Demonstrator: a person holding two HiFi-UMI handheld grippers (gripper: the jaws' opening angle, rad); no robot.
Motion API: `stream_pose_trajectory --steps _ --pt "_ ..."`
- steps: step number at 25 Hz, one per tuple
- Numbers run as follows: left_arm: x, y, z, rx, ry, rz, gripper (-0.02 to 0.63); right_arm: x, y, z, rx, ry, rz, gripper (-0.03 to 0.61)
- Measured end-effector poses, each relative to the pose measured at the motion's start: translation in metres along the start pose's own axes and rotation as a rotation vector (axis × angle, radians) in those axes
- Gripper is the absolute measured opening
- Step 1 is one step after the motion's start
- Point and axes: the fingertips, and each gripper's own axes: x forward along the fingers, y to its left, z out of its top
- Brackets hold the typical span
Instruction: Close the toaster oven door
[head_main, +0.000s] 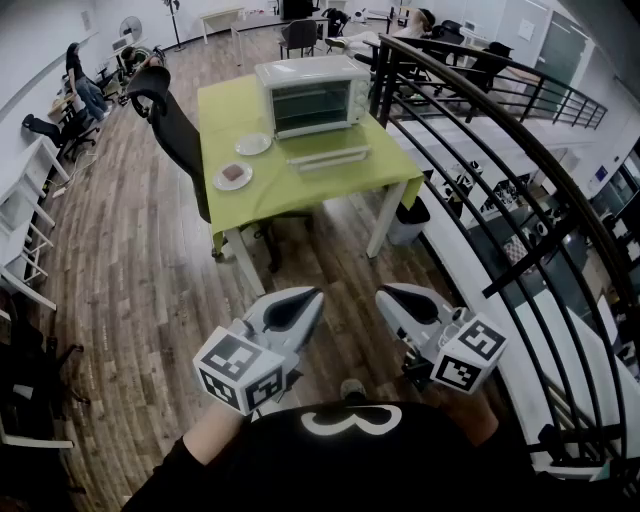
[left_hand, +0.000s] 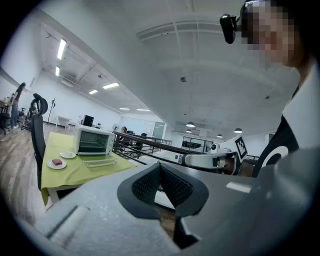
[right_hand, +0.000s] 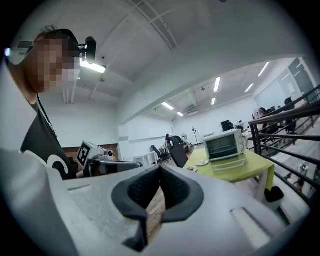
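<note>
The toaster oven (head_main: 312, 95) stood on the table (head_main: 385, 172) at about twelve o'clock from the person, well apart from both grippers. Its door (head_main: 328, 157) lay dropped flat toward six o'clock, so nothing of the closing looked done yet.

The left gripper (head_main: 312, 297) and the right gripper (head_main: 388, 296) hung side by side near the body. The jaws of each were pressed together, with nothing between them.

To do the step well, the person would first need to walk up to the table. A closed tip could then go under the door's front edge and swing it up and back toward twelve o'clock, following the hinge arc instead of pushing straight in. A light box like this would probably slide on the cloth, so steadying its top with the other gripper seemed wise.

The oven was a pale, boxy metal case with a dark glass front. The table carried a smooth lime-green cover. At nine o'clock of the door sat two round white plates: a bare plate (head_main: 253, 144) and a plate with food (head_main: 232, 176). The floor (head_main: 130, 300) was plank wood.
</note>
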Motion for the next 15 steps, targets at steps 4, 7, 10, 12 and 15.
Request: stream_pose_trajectory --steps 4,7,10,12,15 --pt "-0.002 -0.004 -0.001 0.011 -0.004 0.0 0.011 -0.002 0.004 0.0 -0.012 -0.005 0.005 0.002" --pt "-0.003 -0.004 -0.001 0.01 -0.006 0.001 0.011 -0.003 0.004 -0.002 -0.011 -0.005 0.001 0.002" --pt "-0.002 -0.003 -0.002 0.009 -0.005 -0.005 0.011 -0.002 0.0 -0.005 0.001 -0.003 -0.017 0.002" --pt "0.002 -0.001 -0.004 0.009 -0.003 -0.008 0.011 -0.001 -0.006 -0.007 0.004 -0.003 -0.03 0.002" --pt "0.012 0.004 -0.006 0.007 0.005 -0.008 0.011 0.0 -0.018 -0.009 0.013 -0.008 -0.035 0.002"
